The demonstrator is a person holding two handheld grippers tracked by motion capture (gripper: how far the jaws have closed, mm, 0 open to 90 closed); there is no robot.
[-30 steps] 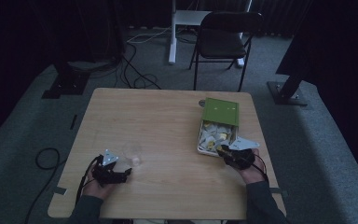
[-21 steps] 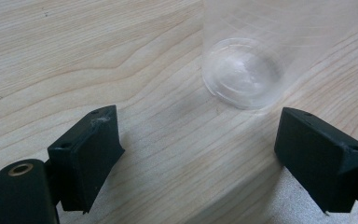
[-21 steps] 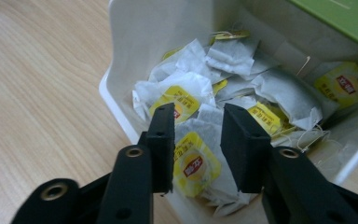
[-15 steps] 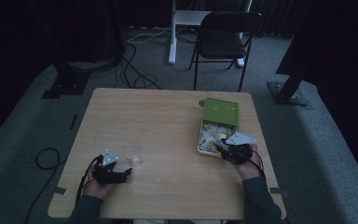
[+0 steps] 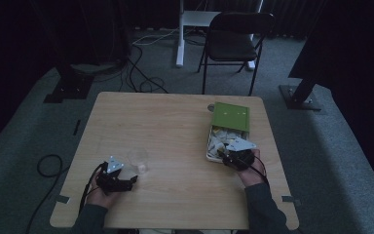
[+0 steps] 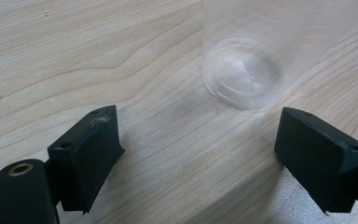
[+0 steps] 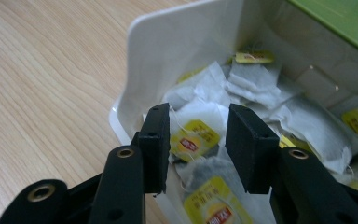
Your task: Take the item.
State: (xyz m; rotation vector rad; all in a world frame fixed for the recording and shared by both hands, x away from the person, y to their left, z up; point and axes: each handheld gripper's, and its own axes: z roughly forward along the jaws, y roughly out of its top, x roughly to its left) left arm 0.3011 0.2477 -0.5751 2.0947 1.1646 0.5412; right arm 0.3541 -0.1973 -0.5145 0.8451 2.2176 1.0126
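At the near left of the pale wooden table (image 5: 175,122), the left gripper (image 5: 132,179) was held with its jaws spread wide and empty, a clear plastic cup (image 6: 242,70) standing upright just beyond them, untouched. At the near right, the right gripper (image 7: 196,140) was poised over the near end of a white rectangular box (image 7: 177,51) of paper tea bags (image 7: 193,137); its jaws had just been opening, parted around a yellow-tagged bag without pressing it. Farther off, the box's green lid (image 5: 231,116) lay open.
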